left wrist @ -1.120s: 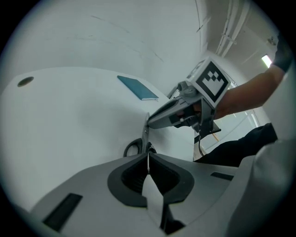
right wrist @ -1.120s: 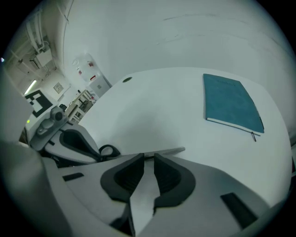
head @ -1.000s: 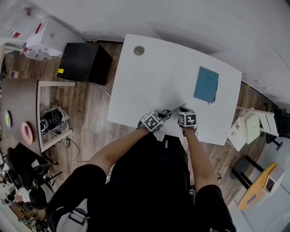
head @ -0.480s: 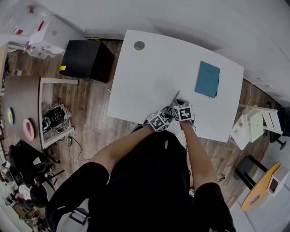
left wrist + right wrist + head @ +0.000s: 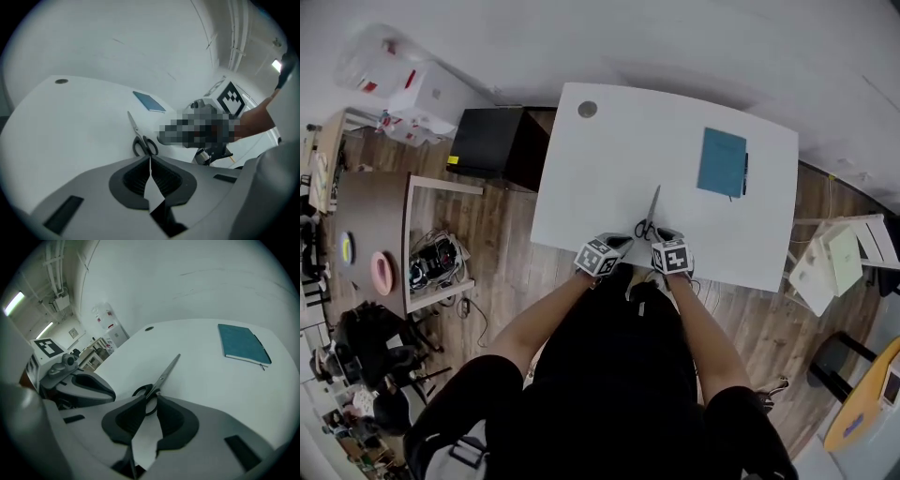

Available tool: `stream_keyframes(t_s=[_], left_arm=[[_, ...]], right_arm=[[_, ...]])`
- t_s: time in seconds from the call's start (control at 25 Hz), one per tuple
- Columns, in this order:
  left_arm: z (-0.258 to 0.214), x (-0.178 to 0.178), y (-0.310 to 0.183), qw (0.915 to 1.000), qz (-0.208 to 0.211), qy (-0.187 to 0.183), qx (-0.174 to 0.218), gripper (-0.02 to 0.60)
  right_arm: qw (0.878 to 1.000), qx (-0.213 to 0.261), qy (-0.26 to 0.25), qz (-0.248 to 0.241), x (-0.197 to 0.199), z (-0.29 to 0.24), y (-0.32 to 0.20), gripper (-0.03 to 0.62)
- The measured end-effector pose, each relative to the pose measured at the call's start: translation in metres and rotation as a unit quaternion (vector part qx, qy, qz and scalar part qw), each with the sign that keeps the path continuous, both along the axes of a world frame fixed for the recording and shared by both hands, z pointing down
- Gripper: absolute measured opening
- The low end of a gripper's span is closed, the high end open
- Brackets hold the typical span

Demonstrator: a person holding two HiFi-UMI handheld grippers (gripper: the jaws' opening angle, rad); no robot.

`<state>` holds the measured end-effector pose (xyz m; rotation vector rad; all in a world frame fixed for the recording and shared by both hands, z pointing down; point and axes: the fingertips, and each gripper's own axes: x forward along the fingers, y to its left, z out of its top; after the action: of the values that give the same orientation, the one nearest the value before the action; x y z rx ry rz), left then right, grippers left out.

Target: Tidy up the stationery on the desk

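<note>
At the near counter (image 5: 600, 159) edge: right gripper (image 5: 150, 398) jaws a crack apart, gripping nothing. Scissors (image 5: 165, 372) lie flat, handle loops just past its tips, blades pointing away. Left gripper (image 5: 150, 159) jaws together, empty, near the handles; teal notebook (image 5: 721, 162) well apart, far right.

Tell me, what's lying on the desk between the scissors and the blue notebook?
Nothing: in the head view that stretch between the scissors and the notebook is bare white desk.
</note>
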<state>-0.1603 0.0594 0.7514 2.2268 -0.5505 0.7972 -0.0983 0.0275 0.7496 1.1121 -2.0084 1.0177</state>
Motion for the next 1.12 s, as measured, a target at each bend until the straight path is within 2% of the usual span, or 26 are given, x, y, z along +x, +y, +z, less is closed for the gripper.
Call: stream_keyframes(t_s=[0.2,0.28,0.4,0.68,0.88,1.0,1.12], left_arm=[[-0.01,-0.024,-0.011,0.9987,-0.051,0.002,-0.008,0.017],[-0.014,-0.027,-0.018,0.9986,-0.053,0.004,-0.002,0.015],[-0.01,-0.03,-0.025,0.9994,-0.034,0.0,-0.009,0.016],[-0.012,-0.041,-0.029,0.9989,0.021,0.03,-0.031,0.017],[-0.011,-0.052,-0.04,0.9969,0.05,0.044,-0.041,0.015],[-0.011,-0.055,-0.05,0.9958,0.063,0.053,-0.04,0.015],[-0.012,-0.062,-0.058,0.9952,0.067,0.06,-0.039,0.015]], right_arm=[[1.0,-0.013,-0.025,0.013,-0.022,0.005,0.015,0.08],[0.999,-0.013,-0.019,0.023,-0.025,0.005,0.012,0.078],[0.999,-0.017,0.001,0.048,-0.027,0.012,0.004,0.08],[0.987,-0.043,0.058,0.142,-0.022,0.023,-0.008,0.123],[0.976,-0.052,0.121,0.171,-0.016,0.028,-0.013,0.103],[0.973,-0.051,0.125,0.19,-0.013,0.03,-0.014,0.098],[0.968,-0.047,0.107,0.22,-0.014,0.027,-0.01,0.092]])
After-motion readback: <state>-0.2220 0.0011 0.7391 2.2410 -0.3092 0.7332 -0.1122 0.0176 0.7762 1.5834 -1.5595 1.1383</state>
